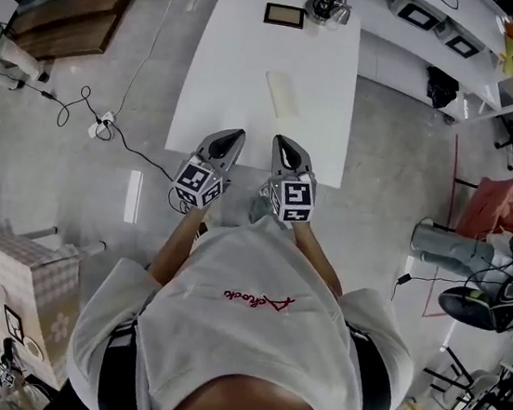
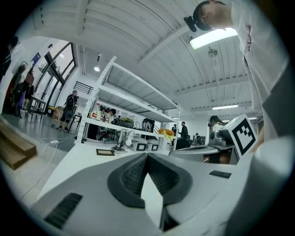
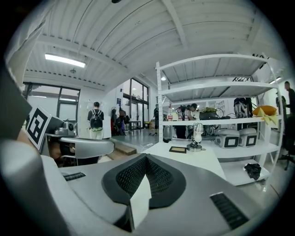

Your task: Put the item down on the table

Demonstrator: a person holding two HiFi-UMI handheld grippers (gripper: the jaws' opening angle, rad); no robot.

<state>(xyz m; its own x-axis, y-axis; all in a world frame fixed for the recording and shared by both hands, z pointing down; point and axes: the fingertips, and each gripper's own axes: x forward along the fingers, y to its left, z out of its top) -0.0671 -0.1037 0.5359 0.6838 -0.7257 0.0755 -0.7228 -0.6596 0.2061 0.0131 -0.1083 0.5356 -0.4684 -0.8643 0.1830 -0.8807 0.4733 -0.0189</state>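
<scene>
Bright, even light comes from ceiling strip lamps (image 2: 213,38) above the white table (image 1: 237,66), which glares (both gripper views warp toward dark, rounded edges).

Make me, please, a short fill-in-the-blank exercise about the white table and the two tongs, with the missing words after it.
1. The left tongs and the right tongs both have their jaws ___.
2. A pale flat block lies near the ___ of the white table.
3. A dark frame lies at the table's ___ end, beside a small lamp.

Missing words: shut; middle; far
</scene>
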